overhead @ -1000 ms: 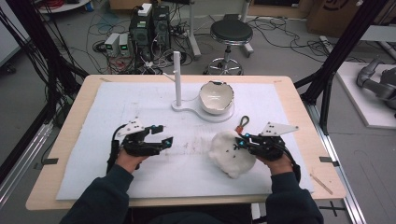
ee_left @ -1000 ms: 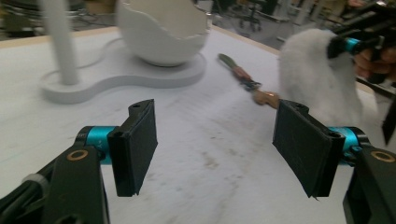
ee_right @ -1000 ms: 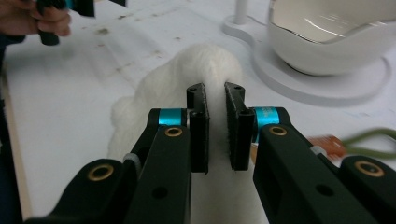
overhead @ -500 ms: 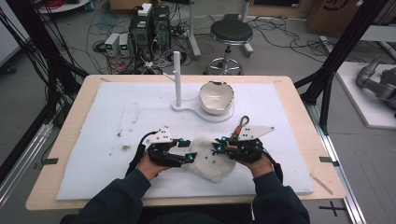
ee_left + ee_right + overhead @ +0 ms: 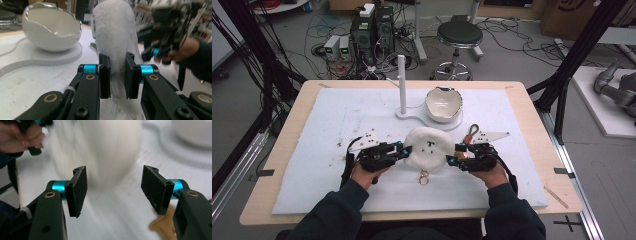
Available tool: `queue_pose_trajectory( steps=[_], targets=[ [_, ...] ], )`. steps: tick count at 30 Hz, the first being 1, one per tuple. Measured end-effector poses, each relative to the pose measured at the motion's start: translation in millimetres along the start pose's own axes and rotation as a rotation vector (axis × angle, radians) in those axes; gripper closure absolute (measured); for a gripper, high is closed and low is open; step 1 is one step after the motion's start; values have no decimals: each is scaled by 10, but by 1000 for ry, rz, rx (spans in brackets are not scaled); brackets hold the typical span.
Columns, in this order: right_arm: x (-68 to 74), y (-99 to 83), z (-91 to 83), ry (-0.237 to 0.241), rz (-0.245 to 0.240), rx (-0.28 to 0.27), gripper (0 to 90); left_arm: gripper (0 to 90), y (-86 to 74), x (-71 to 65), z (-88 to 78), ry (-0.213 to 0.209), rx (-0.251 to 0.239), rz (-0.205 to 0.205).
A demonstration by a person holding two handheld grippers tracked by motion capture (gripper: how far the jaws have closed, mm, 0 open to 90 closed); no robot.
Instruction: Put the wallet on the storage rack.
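A white fluffy plush (image 5: 428, 148) with a small metal ring (image 5: 424, 177) below it sits mid-table between my two grippers. My left gripper (image 5: 404, 150) is shut on the plush's left edge; in the left gripper view both jaws press into the fur (image 5: 115, 32), gripper (image 5: 117, 75). My right gripper (image 5: 453, 154) is at the plush's right side, open. In the right gripper view the blurred plush (image 5: 100, 150) lies beyond the spread jaws of that gripper (image 5: 115, 190), not between them.
A white eggshell-shaped bowl (image 5: 443, 104) rests on a white base with an upright post (image 5: 401, 82) behind the plush. A brown looped strap (image 5: 472, 131) lies by my right gripper. White padding (image 5: 312, 150) covers the table.
Both hands moved in toward the table's middle. The plush shifted left from my right gripper to the centre; my left gripper closed on it and the right one now stands open.
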State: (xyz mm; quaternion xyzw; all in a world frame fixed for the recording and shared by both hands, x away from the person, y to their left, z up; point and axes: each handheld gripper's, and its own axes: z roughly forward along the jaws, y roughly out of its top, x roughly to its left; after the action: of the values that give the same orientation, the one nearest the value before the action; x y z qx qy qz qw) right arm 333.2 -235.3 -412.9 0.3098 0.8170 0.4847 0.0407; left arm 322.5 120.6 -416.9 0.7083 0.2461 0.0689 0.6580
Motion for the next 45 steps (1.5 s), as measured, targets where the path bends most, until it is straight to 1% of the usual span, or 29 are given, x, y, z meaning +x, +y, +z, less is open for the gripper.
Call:
queue_pose_trajectory(
  steps=[2,4,5,6,7,10,12,13,15,16,18,20,21,23,24,26,28,30,31,32,33,34,35,36,37,38,40,42,45],
  targets=[
    [-2,-15,62,37,20,15,426,771,-10,-12,17,-6,8,3],
    [17,-6,85,90,15,8,592,770,-28,-25,41,-10,28,12],
    [17,-6,85,90,15,8,592,769,-28,-25,41,-10,28,12],
    [28,12,39,77,-1,-10,713,768,-41,-28,58,-2,60,14],
    [23,16,9,78,2,-27,738,766,-51,-29,74,0,95,17],
    [18,41,-107,57,8,-111,770,740,-97,-41,142,-5,180,17],
    [25,53,-139,31,-22,-122,776,687,-103,-51,161,-1,199,23],
    [28,52,-144,25,-30,-120,776,623,-89,-54,173,24,209,33],
    [32,51,-145,29,-31,-112,777,495,-71,-44,165,38,205,24],
    [40,51,-136,22,-47,-99,777,458,-33,-26,133,59,179,17],
    [51,51,-117,24,-55,-80,777,433,15,-1,77,66,136,23],
    [71,54,-87,30,-76,-55,777,439,31,9,63,61,125,18],
    [84,57,-69,43,-82,-50,776,478,23,10,71,51,137,20],
    [117,73,-50,64,-95,-57,776,616,-13,-4,98,24,169,27],
    [135,84,-51,66,-97,-61,776,679,-31,-14,103,29,180,40],
    [130,92,-71,57,-94,-79,769,734,-42,-11,105,18,183,31],
    [109,89,-79,55,-68,-88,730,755,-26,-21,86,4,143,32],
    [97,88,-67,36,-51,-102,584,766,-10,-18,58,-3,108,33],
    [87,85,-51,24,-34,-101,527,769,-10,-18,58,-3,108,33],
    [80,77,-39,27,-21,-92,493,770,6,-14,34,-1,70,30],
    [70,68,-24,32,-17,-86,465,770,6,-14,34,-1,70,30],
    [58,55,5,48,2,-64,450,771,23,-9,8,-8,33,22],
    [52,48,23,60,13,-52,451,770,26,-9,3,-10,24,18],
    [49,40,40,73,21,-46,492,770,24,-8,3,-12,24,17],
    [55,41,46,88,18,-50,584,770,24,-8,3,-12,24,17],
    [72,48,33,100,0,-70,645,769,9,-10,14,-13,34,19],
    [82,57,-7,97,-7,-97,722,767,2,-8,15,-14,38,13],
    [64,62,-50,114,7,-132,737,765,-6,-13,30,-21,53,18],
    [57,67,-76,114,20,-154,718,764,-26,-16,56,-31,73,11]
  ],
)
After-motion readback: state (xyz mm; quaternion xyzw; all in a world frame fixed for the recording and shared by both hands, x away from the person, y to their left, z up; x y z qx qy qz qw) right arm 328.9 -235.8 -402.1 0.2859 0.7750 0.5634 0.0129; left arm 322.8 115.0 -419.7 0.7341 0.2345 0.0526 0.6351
